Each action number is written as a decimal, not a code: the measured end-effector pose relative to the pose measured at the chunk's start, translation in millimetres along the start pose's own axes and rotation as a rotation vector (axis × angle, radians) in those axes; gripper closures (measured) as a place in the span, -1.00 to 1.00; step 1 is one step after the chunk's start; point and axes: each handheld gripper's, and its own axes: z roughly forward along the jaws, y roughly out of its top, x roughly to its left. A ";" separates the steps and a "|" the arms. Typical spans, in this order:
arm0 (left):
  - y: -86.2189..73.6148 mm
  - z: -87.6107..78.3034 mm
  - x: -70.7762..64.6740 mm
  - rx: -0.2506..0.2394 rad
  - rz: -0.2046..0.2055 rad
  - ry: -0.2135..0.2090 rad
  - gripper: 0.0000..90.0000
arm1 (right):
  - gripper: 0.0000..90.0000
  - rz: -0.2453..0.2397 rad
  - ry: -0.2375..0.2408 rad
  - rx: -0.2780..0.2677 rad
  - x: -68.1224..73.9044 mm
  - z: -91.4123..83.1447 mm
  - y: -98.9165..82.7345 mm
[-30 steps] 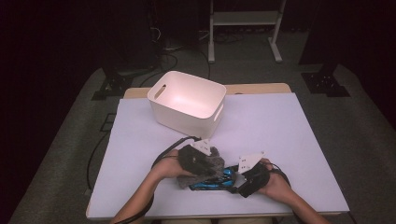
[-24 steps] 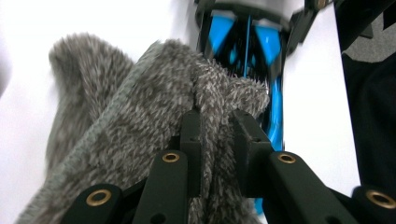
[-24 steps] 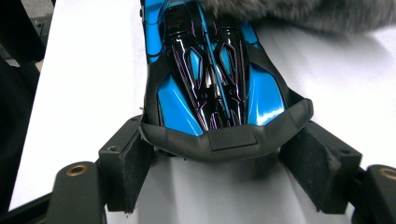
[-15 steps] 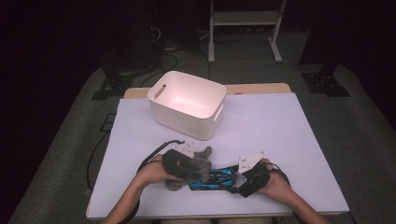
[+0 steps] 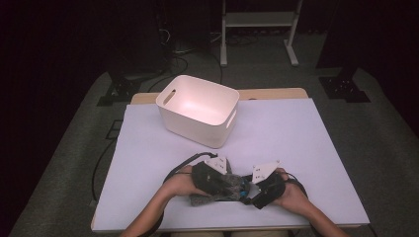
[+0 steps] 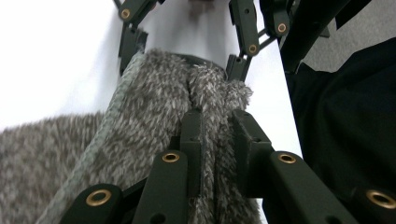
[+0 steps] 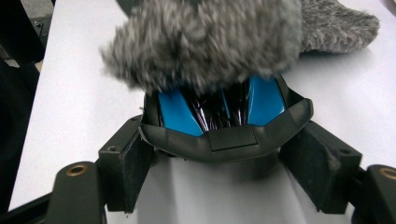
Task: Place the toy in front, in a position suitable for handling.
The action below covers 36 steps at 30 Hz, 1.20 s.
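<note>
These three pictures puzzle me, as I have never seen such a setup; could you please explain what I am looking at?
A person sits at a table covered in white, with a hand-held gripper in each hand. The high view looks down from above; the other two come from cameras riding on the grippers. The left hand-held gripper is clamped on a fuzzy grey cloth, perhaps a sock. The right hand-held gripper grips a black and blue object across its width; the cloth drapes over its far end. A white bin with handle slots stands farther back.
</note>
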 end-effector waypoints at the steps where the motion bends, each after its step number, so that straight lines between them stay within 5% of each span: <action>1: -3.8 -2.8 -0.7 -0.002 -0.008 0.004 0.69 | -0.44 0.000 0.000 0.000 0.0 0.0 0.0; 14: -70.4 -44.7 1.3 0.006 -0.153 0.104 0.66 | -0.44 0.000 0.003 -0.002 -0.6 0.0 -0.3; 21: -62.2 -38.9 5.0 -0.010 -0.154 0.096 0.66 | -0.46 0.008 0.007 0.002 -1.2 -0.2 0.0; 31: -32.5 -20.2 8.3 0.009 -0.092 0.092 0.65 | -0.54 0.012 -0.004 0.075 -2.1 -4.7 5.8; 36: -34.5 -18.6 6.5 -0.007 -0.114 0.098 0.65 | -0.55 0.031 -0.004 0.110 -3.8 -15.2 1.2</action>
